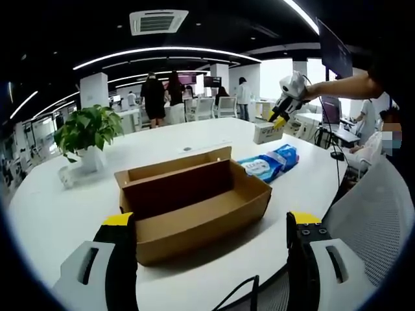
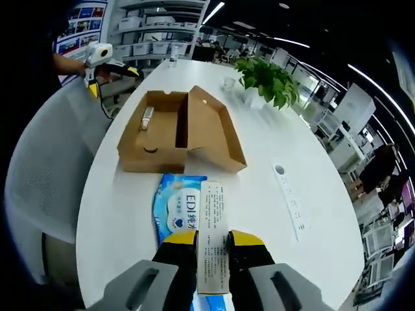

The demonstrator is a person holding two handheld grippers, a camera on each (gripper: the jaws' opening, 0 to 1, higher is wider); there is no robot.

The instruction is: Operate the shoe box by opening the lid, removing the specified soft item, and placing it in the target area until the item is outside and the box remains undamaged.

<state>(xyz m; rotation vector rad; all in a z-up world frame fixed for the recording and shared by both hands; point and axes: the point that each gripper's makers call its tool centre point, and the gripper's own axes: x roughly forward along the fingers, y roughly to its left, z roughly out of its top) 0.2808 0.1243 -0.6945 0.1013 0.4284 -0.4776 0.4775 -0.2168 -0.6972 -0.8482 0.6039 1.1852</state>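
Above the blue pack [image 2: 176, 208], right tongs [image 2: 213, 241] clench a white carton [image 2: 213, 233] — left tongs [image 1: 211, 223] released.

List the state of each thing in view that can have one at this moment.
Shoe box: lid open, upright on the table, a small item inside.
Blue soft pack: outside the box, flat on the table.
White carton: clamped in the right claw.
Left claw: open, holding nothing.

Potted plant [image 1: 89, 133] at ten o'clock on the white surface [image 1: 58, 214]; power strip [image 2: 290, 197] at three o'clock; mesh chair [image 2: 45, 175] at nine.
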